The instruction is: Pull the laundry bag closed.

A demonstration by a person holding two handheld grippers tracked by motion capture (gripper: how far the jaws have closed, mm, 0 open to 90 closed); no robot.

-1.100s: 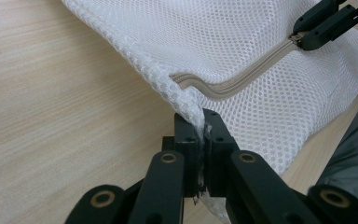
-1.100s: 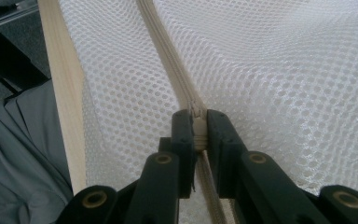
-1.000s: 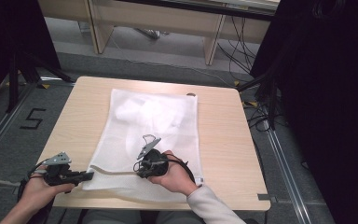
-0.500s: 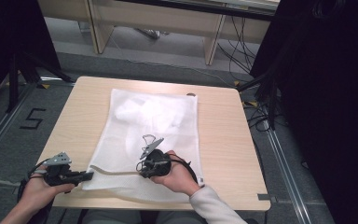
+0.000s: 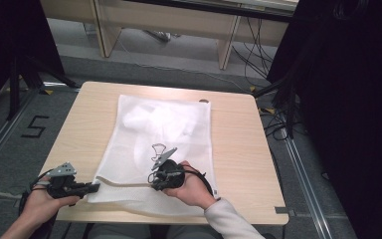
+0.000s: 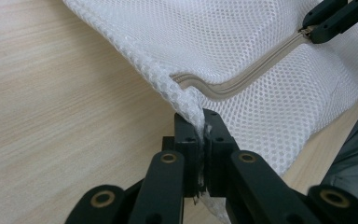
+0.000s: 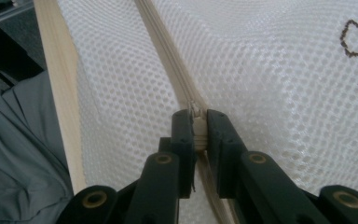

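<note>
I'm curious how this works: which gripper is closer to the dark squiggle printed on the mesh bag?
The right. The right gripper pinches the zipper just below the squiggle; the left gripper clamps the mesh bag at its near left corner, farther away.

The mesh bag (image 6: 270, 60) is showing as white cloth netting with small open holes, soft and matt. Its zipper tape (image 7: 168, 56) is looking like smooth beige woven fabric. The surface (image 6: 51, 93) is showing pale wood grain (probably a laminate), smooth with a faint sheen. The left claw (image 6: 202, 135) is appearing as black matt plastic with brass-coloured rivets.
</note>
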